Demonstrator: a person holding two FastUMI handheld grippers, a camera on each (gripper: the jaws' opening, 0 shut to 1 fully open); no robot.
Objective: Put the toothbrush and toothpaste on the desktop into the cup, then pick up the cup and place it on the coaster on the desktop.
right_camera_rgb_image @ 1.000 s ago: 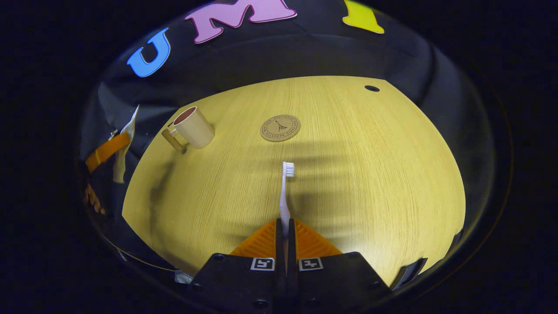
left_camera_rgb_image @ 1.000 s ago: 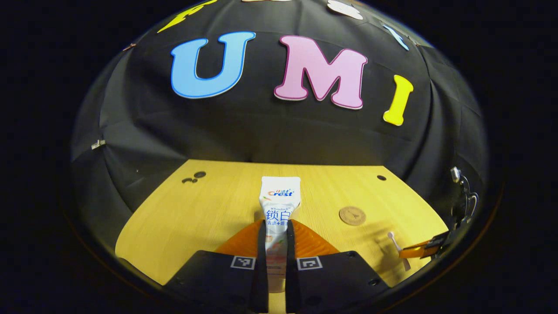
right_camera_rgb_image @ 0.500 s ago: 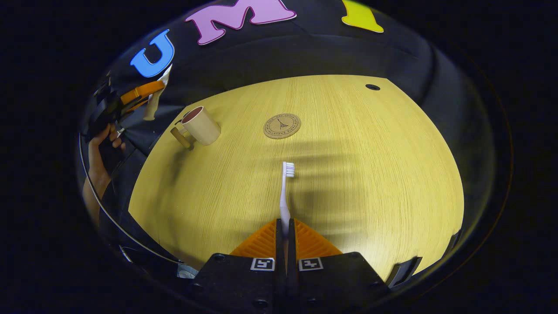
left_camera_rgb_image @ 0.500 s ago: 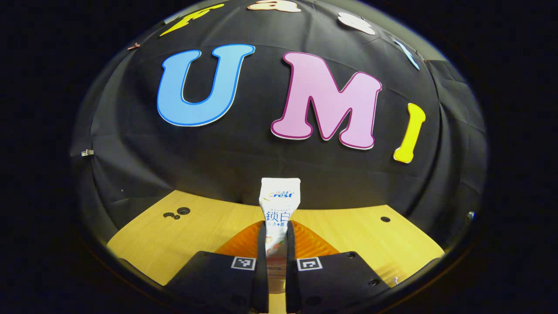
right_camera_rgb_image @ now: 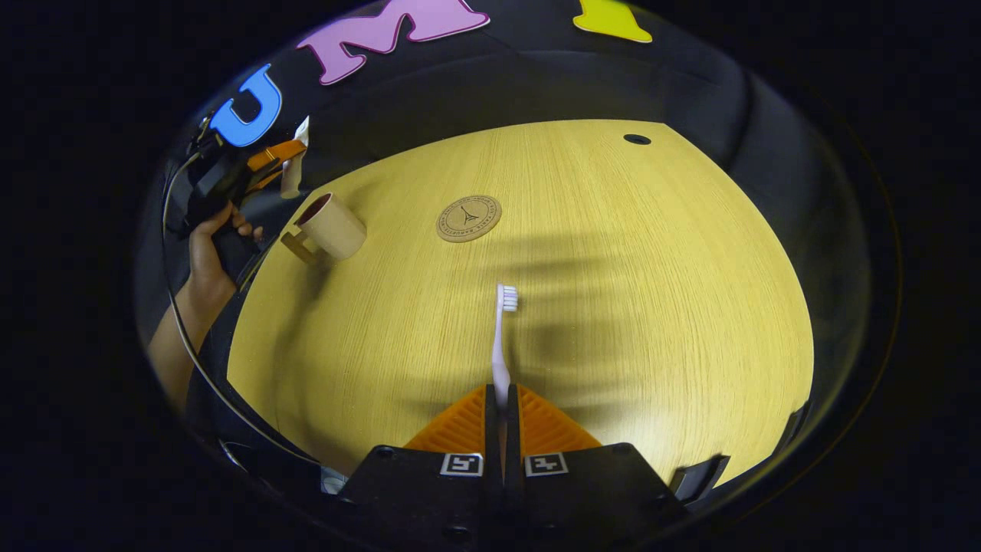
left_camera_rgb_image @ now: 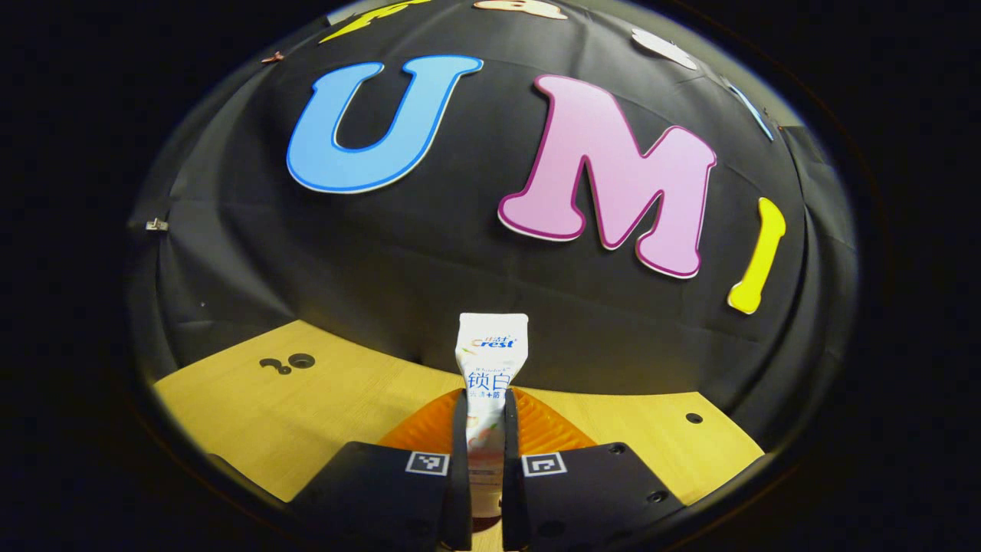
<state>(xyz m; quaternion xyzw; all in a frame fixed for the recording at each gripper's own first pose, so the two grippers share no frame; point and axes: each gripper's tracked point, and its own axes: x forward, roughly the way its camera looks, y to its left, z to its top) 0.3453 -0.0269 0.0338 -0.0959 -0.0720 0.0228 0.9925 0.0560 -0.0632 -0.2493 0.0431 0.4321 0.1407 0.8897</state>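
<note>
Toothpaste (left_camera_rgb_image: 490,360), soft and light, sits pinched mid-tube in the left claw (left_camera_rgb_image: 484,406). Right claw (right_camera_rgb_image: 502,402) clamps the stiff, thin toothbrush (right_camera_rgb_image: 502,330) by its handle end; it could pivot.

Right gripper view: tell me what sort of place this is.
Probably a staged recording booth, not a real bathroom: a bare light wooden desktop walled by black cloth, with just a beige handled cup and a round brown coaster laid out.
</note>
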